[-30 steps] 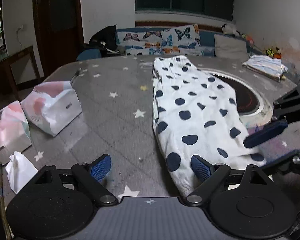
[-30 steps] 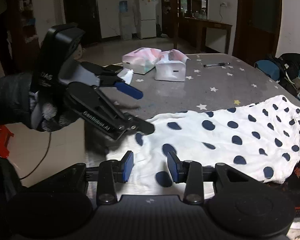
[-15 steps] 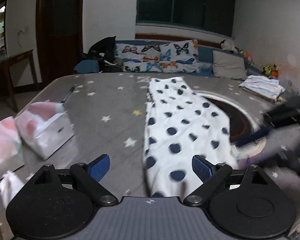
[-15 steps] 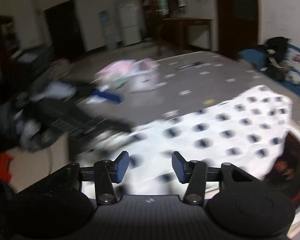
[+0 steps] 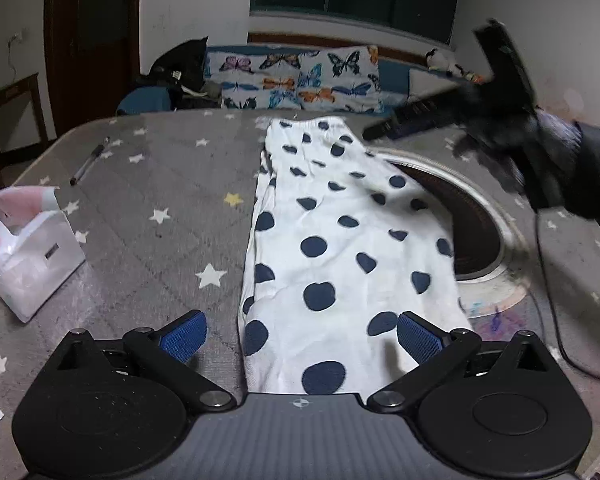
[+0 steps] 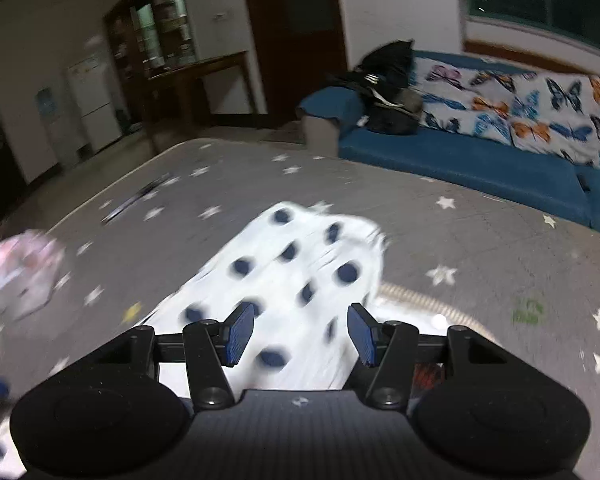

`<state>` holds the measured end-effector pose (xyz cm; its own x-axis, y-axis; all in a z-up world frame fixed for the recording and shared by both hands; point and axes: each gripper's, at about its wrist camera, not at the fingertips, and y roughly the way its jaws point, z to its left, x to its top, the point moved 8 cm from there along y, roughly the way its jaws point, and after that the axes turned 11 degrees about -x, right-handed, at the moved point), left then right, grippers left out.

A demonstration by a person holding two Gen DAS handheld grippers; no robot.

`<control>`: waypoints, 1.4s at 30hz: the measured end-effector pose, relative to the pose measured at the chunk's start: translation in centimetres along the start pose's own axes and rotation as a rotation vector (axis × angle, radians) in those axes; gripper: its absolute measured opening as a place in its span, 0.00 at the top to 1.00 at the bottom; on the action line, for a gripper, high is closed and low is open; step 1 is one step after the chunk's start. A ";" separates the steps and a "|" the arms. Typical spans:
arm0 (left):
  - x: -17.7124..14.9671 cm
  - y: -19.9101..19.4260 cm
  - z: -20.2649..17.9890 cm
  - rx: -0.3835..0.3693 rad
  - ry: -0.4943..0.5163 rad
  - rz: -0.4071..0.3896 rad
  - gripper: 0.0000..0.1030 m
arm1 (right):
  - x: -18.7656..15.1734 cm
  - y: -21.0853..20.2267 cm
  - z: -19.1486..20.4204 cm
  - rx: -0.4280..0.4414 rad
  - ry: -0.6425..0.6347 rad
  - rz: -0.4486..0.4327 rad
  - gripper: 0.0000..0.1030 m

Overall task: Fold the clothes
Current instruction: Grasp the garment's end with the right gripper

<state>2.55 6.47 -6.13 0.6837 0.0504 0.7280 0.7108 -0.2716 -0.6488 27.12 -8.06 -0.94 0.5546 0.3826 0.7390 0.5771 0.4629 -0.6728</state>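
White garment (image 5: 340, 248) with navy dots, lying long and flat
Both grippers, left (image 5: 302, 330) and right (image 6: 300, 332), jaws spread, gripping nothing (no readable writing)

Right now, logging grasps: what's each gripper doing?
Left gripper: open, holding nothing, over the garment.
Right gripper: open, holding nothing.

Pen (image 5: 89, 161) & tissue pack (image 5: 28, 250) on star tablecloth (image 5: 148, 216), sofa (image 6: 480, 160) behind.

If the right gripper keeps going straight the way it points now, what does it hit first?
Most likely the polka-dot garment: the open right gripper aims down along it toward its far end. Beyond lies the star-patterned tabletop, then the blue sofa. The frame is blurred, so its height above the cloth is unclear.
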 end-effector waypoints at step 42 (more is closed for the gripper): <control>-1.4 -3.2 2.9 0.093 -0.131 -0.015 0.00 | 5.0 -3.4 3.6 0.175 0.061 -0.111 0.90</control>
<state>-0.26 10.08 -5.73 0.6843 0.1807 0.7064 0.7291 -0.1802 -0.6602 25.77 -4.80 5.16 0.5318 0.2750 0.8010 0.5268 0.6331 -0.5672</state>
